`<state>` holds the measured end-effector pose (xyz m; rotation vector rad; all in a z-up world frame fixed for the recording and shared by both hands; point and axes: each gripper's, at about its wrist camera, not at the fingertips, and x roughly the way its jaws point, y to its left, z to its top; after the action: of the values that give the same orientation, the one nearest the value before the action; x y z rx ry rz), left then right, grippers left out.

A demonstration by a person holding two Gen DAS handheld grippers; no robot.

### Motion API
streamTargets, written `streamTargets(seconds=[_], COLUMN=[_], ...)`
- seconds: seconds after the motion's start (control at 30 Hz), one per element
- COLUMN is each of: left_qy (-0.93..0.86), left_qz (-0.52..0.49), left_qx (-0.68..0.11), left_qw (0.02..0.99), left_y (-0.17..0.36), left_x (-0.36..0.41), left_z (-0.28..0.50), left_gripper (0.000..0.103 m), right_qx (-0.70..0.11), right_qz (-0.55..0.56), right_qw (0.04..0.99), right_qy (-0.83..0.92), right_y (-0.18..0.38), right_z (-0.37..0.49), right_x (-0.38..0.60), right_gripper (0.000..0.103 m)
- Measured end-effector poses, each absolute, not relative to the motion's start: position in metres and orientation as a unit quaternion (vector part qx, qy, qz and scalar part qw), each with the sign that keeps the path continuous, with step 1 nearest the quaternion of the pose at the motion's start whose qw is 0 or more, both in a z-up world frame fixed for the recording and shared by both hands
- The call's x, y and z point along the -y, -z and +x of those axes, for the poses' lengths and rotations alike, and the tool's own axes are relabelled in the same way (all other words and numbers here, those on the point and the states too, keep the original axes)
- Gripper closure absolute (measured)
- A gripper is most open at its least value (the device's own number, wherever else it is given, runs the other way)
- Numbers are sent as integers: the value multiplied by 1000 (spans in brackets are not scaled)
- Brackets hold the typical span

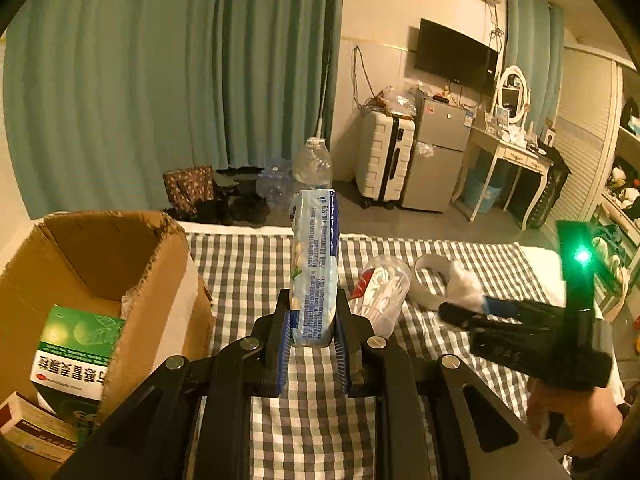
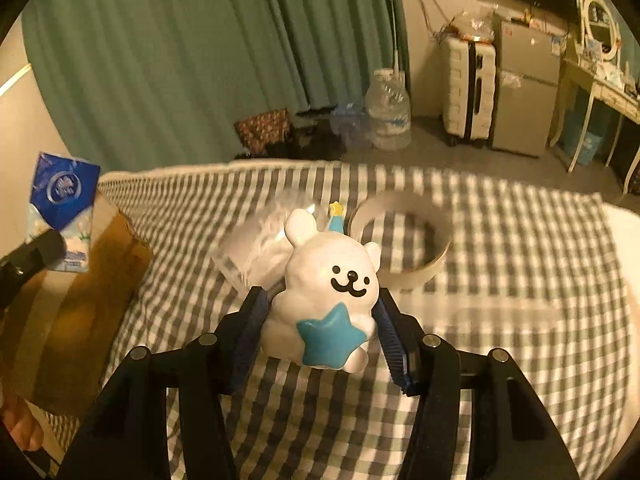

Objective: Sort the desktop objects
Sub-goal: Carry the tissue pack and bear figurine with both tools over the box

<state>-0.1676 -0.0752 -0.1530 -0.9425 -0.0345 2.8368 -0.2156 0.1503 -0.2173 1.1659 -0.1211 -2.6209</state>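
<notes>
My left gripper (image 1: 313, 300) is shut on a pale blue tissue pack (image 1: 314, 248), held upright above the checked cloth, just right of the cardboard box (image 1: 100, 248). The right wrist view shows the same pack (image 2: 64, 204) raised over the box (image 2: 80, 300). My right gripper (image 2: 320, 300) is shut on a white bear figurine (image 2: 332, 280) with a blue star on its belly, both pads pressing its sides, lifted off the cloth. In the left wrist view the right gripper (image 1: 460, 308) and bear (image 1: 464, 284) are at the right, a hand below them.
The box holds a green medicine carton (image 1: 76, 352) and smaller boxes. A clear tub of cotton swabs (image 1: 380, 292) and a white tape ring (image 2: 404, 240) lie on the checked cloth (image 2: 500, 320). Beyond the bed edge stand water bottles, a suitcase and a fridge.
</notes>
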Motion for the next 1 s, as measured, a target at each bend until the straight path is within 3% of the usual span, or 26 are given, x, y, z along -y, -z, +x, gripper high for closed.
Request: streamTargets(seconds=[0.53, 1.0], left_qy=[-962, -968], left_qz=[-266, -245], left_qx=[1, -5], left_qw=[66, 45], left_y=[109, 76], left_x=[72, 73], left_z=[-131, -94], left_gripper=[84, 84], right_qx=[6, 26], right_qz=[315, 264], right_qw=[119, 114], right_qy=[942, 957], right_y=[144, 103], right_z=[-156, -112], right_x=[-155, -164], right_gripper=[49, 49])
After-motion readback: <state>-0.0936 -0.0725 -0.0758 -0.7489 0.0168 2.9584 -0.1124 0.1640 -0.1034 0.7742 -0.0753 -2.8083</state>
